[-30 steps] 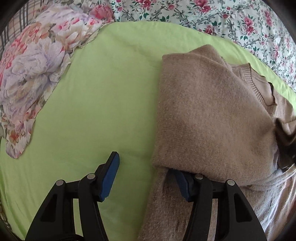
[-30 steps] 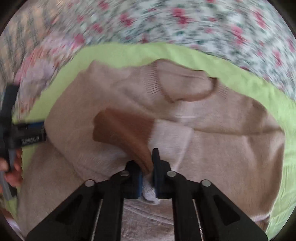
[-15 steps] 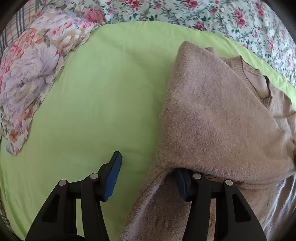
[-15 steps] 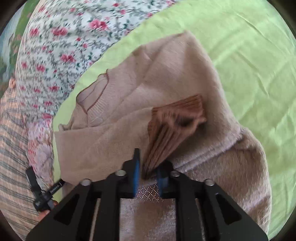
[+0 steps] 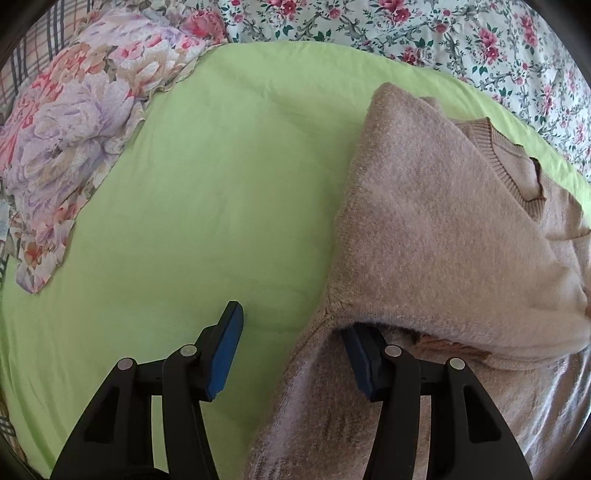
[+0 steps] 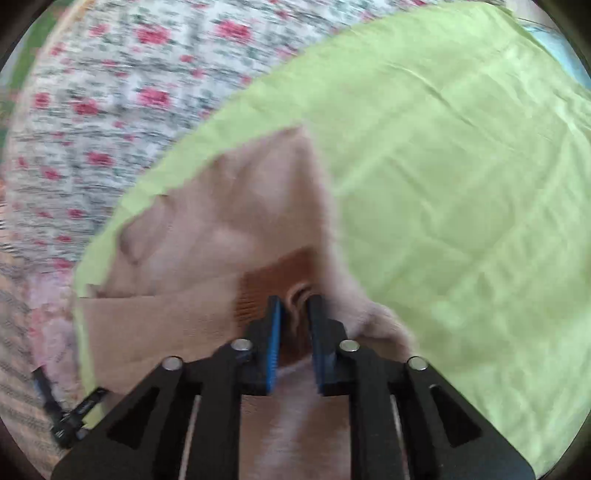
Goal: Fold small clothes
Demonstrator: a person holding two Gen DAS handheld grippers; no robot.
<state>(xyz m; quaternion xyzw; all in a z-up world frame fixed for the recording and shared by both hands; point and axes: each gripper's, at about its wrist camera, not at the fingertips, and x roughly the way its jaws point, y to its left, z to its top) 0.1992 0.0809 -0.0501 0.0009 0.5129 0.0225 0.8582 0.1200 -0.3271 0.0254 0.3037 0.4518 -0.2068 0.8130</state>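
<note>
While my left gripper (image 5: 291,347) stands spread wide, its right finger is tucked under a folded flap of the beige sweater (image 5: 436,229) and its left finger sits over the bare green sheet (image 5: 221,177); my right gripper (image 6: 295,321) pinches the sweater's brown ribbed cuff (image 6: 258,291) between nearly closed fingers; the sweater lies toward the sheet's far edge, near the floral bedspread (image 5: 443,33); a floral pillow (image 5: 74,110) rests at the sheet's far left corner.

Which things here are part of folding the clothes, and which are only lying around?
Part of the job:
- beige sweater
- its brown cuff, in the right gripper
- left gripper, jaws open

Lying around:
- green sheet
- flowered pillow
- rose-print bedspread
</note>
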